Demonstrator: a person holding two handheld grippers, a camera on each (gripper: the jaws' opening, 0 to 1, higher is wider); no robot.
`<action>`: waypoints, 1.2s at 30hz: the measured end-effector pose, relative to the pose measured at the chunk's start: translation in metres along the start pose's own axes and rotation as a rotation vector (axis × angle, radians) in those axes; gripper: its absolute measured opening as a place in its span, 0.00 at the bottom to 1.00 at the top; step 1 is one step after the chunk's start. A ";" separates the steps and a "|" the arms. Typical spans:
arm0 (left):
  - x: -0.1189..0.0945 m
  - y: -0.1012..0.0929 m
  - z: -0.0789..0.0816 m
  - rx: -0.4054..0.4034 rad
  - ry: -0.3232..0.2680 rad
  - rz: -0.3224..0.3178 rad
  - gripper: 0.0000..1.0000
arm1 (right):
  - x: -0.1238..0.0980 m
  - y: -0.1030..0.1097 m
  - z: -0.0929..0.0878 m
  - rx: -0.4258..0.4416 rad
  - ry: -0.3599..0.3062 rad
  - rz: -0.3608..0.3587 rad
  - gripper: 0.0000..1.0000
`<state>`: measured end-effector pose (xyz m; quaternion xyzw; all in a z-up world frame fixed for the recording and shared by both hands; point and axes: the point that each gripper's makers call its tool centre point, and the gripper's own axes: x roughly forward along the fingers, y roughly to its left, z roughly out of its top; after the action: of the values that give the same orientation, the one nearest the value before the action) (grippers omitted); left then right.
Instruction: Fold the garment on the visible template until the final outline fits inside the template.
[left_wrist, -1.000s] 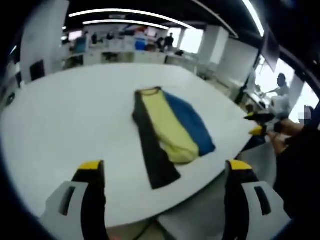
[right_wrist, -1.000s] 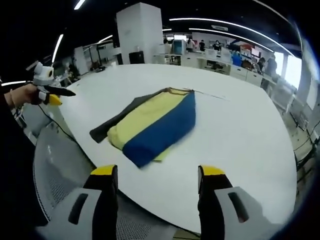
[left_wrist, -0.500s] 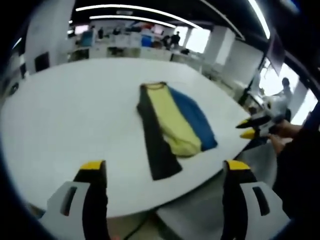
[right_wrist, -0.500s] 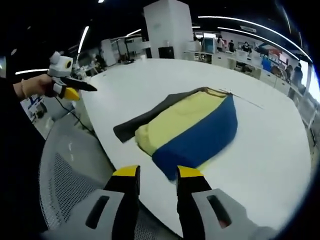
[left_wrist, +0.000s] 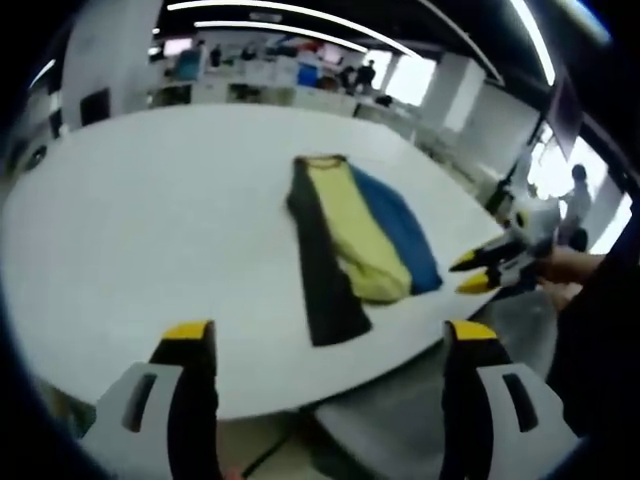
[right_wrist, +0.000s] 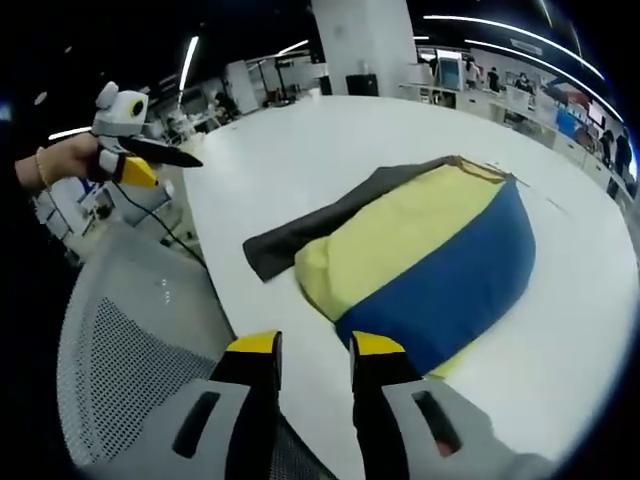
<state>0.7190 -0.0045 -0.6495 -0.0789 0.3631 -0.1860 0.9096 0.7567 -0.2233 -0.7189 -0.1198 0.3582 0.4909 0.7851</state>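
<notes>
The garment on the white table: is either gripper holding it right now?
No, the garment lies flat on the table, with the right gripper short of its near edge.

Both views face the garment (left_wrist: 355, 240) from opposite table (left_wrist: 150, 230) edges.

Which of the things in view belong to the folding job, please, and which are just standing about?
Job:
garment, black, yellow and blue
left gripper, jaws apart
right gripper, jaws nearly together, empty
table under the garment

Standing about:
mesh chair at the table's edge
desks far behind
</notes>
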 end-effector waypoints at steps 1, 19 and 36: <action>0.001 0.000 0.000 0.000 0.001 -0.001 0.89 | 0.002 0.000 -0.001 0.000 0.006 0.002 0.28; 0.011 0.003 0.001 -0.020 0.022 -0.010 0.87 | 0.044 -0.008 -0.009 0.004 0.082 0.017 0.23; 0.018 0.006 0.000 -0.030 0.044 -0.014 0.86 | 0.055 -0.020 -0.019 -0.041 0.143 -0.026 0.18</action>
<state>0.7327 -0.0057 -0.6621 -0.0912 0.3851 -0.1887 0.8988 0.7793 -0.2058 -0.7734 -0.1752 0.4018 0.4780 0.7612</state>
